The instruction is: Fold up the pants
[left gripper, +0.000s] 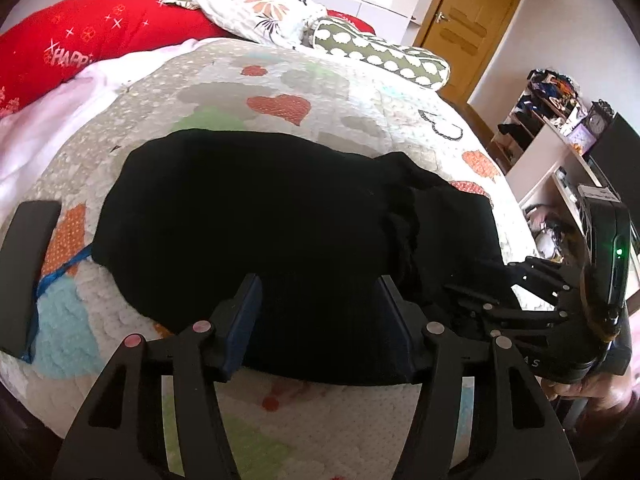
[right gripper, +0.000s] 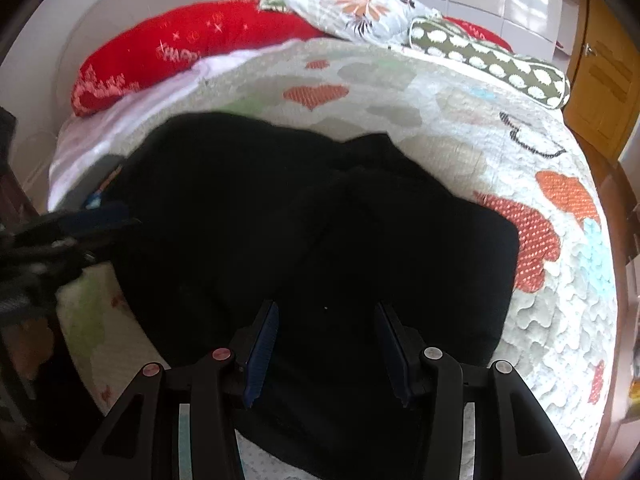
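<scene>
The black pants (left gripper: 260,220) lie in a folded heap on the patterned quilt (left gripper: 280,80), with a bunched ridge toward their right side. My left gripper (left gripper: 320,300) stands open over the near edge of the pants; its blue pads do not press on the cloth. At the right of the left wrist view, my right gripper (left gripper: 472,300) reaches onto the pants' right end. In the right wrist view the pants (right gripper: 320,220) fill the middle, and my right gripper (right gripper: 326,328) hovers open above them. My left gripper (right gripper: 100,220) shows at the left edge there, blurred.
A red pillow (left gripper: 80,40), a floral pillow (left gripper: 256,4) and a green dotted bolster (left gripper: 380,56) line the head of the bed. A flat dark object (left gripper: 28,272) and a blue strap (left gripper: 60,272) lie left of the pants. Cluttered shelves (left gripper: 560,128) and a wooden door (left gripper: 468,12) stand to the right.
</scene>
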Demonstrator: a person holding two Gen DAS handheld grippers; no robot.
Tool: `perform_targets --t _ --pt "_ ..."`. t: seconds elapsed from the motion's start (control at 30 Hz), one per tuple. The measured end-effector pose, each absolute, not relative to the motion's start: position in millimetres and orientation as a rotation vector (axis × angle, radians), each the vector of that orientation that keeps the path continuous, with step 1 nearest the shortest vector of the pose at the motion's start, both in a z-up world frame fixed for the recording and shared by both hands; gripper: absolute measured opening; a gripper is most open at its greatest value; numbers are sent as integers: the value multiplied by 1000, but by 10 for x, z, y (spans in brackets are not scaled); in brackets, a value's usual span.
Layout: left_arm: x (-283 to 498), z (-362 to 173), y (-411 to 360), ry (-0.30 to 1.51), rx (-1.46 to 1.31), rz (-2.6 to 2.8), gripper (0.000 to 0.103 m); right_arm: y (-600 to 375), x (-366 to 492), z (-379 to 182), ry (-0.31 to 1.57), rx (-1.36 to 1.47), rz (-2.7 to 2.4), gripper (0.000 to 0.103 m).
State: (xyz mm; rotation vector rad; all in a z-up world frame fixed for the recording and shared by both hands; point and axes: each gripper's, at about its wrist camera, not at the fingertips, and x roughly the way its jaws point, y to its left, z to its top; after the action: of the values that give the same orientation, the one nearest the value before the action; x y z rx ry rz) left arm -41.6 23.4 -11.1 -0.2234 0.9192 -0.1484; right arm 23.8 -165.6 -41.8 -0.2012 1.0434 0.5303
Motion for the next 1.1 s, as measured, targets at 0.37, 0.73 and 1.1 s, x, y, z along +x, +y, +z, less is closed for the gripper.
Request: perform_targets --t 0.37,0.73,1.1 --pt "-469 -160 368 932 -260 -121 58 -1663 195 -235 1017 -244 508 48" --pt "-594 -123 712 904 -341 -75 58 -1643 272 -296 1042 -223 500 48" --pt "-719 -201 995 918 -358 30 59 -1359 270 91 962 -149 605 48"
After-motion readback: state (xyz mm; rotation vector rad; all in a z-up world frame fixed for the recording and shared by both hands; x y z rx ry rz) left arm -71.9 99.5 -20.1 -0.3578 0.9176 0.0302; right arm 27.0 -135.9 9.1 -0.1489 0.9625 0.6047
